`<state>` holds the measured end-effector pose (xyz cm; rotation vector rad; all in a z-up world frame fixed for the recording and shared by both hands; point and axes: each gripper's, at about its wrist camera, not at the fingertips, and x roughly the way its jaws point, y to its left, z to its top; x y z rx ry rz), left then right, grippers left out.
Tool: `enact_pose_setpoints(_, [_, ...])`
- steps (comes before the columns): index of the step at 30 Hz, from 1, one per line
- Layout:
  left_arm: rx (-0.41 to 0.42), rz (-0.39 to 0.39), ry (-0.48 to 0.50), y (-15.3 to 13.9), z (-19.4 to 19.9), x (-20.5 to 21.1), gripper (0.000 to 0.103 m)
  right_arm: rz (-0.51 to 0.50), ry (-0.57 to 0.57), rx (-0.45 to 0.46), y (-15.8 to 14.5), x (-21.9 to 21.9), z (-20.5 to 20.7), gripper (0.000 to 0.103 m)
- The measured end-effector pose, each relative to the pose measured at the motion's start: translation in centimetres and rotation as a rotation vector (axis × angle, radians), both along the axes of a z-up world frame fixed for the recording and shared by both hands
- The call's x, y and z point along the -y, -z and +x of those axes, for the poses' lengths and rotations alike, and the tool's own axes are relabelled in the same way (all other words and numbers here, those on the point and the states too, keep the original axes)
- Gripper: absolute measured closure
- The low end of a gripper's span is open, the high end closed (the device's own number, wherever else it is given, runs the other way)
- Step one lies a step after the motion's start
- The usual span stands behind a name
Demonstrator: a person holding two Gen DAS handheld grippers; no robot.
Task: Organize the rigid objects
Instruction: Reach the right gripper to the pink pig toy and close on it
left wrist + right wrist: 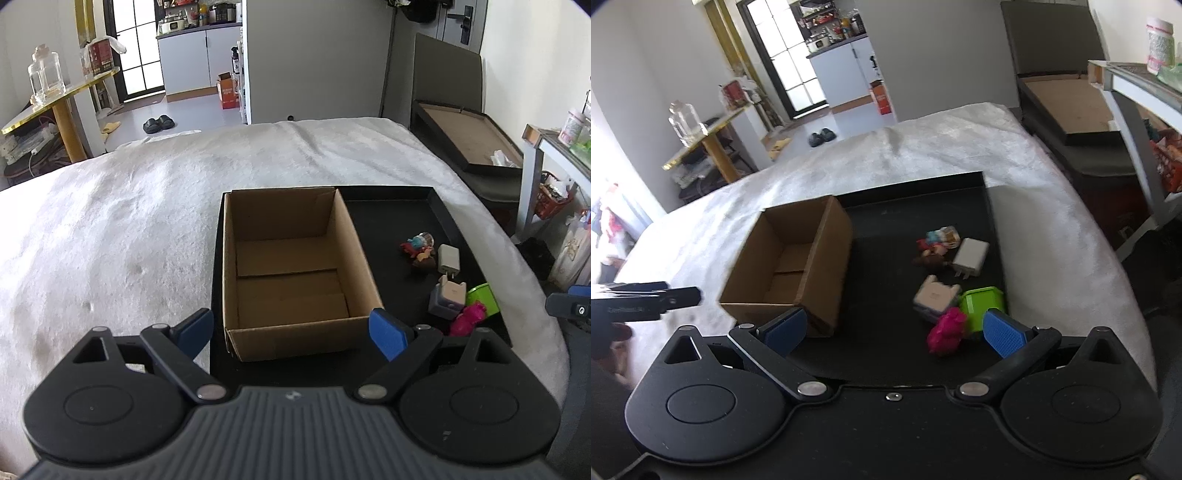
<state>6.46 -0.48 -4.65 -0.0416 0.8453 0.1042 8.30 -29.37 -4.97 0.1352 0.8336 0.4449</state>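
An open, empty cardboard box (291,273) (792,266) stands on the left part of a black tray (388,214) (886,325). To its right on the tray lie a small colourful figure (419,249) (938,242), a white charger plug (448,258) (971,256), a grey-white cube toy (447,297) (936,297), a green block (482,297) (982,304) and a pink toy (467,319) (947,330). My left gripper (291,330) is open and empty before the box's near wall. My right gripper (894,332) is open and empty, just short of the pink toy.
The tray rests on a bed with a white fuzzy blanket (129,221). A dark chair with a flat box (469,136) stands beyond the bed on the right, next to a white shelf (554,147). A gold-edged table with glass jars (48,92) stands far left.
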Motion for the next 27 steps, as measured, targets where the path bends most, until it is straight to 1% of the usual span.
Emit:
enact_pose_setpoints(5, [0.004, 0.029, -0.028, 0.8, 0.6, -0.1, 0.012, 0.000, 0.029, -0.019, 1.2, 0.8, 1.0, 0.000])
enact_pose_setpoints(8, [-0.002, 0.035, -0.047, 1.4, 1.1, -0.4, 0.012, -0.016, 0.043, -0.025, 2.0, 1.0, 1.4, 0.000])
enact_pose_setpoints(16, [-0.020, 0.083, -0.083, 3.2, 2.4, -0.9, 0.013, -0.022, 0.063, -0.070, 4.3, 0.9, 2.6, 0.000])
enact_pose_setpoints(19, [-0.022, 0.105, -0.111, 3.8, 3.0, -1.2, 0.013, -0.017, 0.084, -0.091, 5.4, 0.9, 3.3, 0.001])
enact_pose_setpoints(21, [-0.026, 0.111, -0.123, 4.2, 3.4, -1.3, 0.014, -0.002, 0.085, -0.113, 6.0, 0.8, 3.8, 0.003])
enact_pose_setpoints(23, [-0.032, 0.119, -0.131, 4.7, 3.8, -1.4, 0.015, 0.014, 0.084, -0.132, 6.7, 0.6, 4.1, 0.008])
enact_pose_setpoints(25, [-0.034, 0.126, -0.141, 5.2, 4.2, -1.4, 0.015, 0.025, 0.087, -0.155, 7.4, 0.3, 4.4, 0.012])
enact_pose_setpoints(27, [-0.030, 0.141, -0.147, 5.5, 4.6, -1.5, 0.015, 0.018, 0.094, -0.176, 8.1, 0.0, 4.7, 0.016])
